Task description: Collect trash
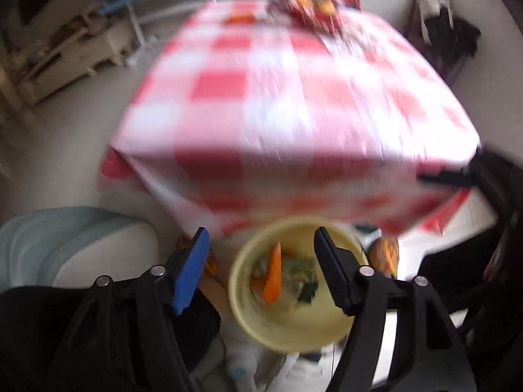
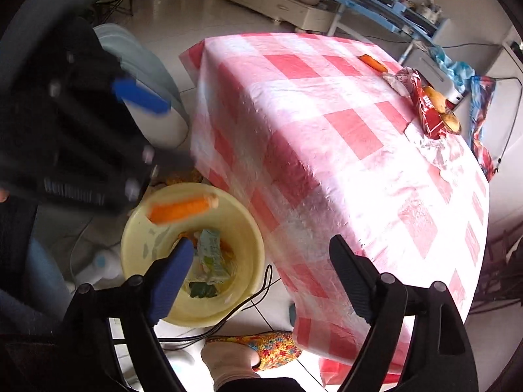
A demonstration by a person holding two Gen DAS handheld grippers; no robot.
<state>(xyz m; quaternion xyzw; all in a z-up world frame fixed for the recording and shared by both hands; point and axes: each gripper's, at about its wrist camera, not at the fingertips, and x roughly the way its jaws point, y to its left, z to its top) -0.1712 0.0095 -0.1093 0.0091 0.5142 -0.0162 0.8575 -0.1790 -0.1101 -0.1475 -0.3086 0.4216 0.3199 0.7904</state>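
A living-room floor is carrying a yellow bin point(image 2: 193, 254) beside the checked desk point(image 2: 327, 163). Both the left hand-held gripper point(image 1: 261, 268) and right hand-held gripper point(image 2: 258, 281) are gaping wide, empty. An orange carrot piece point(image 2: 179, 209) is dropping binward onto wrappers; a red packet point(image 2: 428, 111), peels and another carrot bit point(image 2: 371, 62) are awaiting collection.

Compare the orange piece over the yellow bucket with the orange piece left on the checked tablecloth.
The orange piece over the bucket is blurred and hangs unsupported above the yellow bucket; the orange piece on the tablecloth is sharp and lies flat at the far edge of the checked tablecloth. The first looks larger, being nearer the camera. Both are orange and elongated, and neither is in a gripper.
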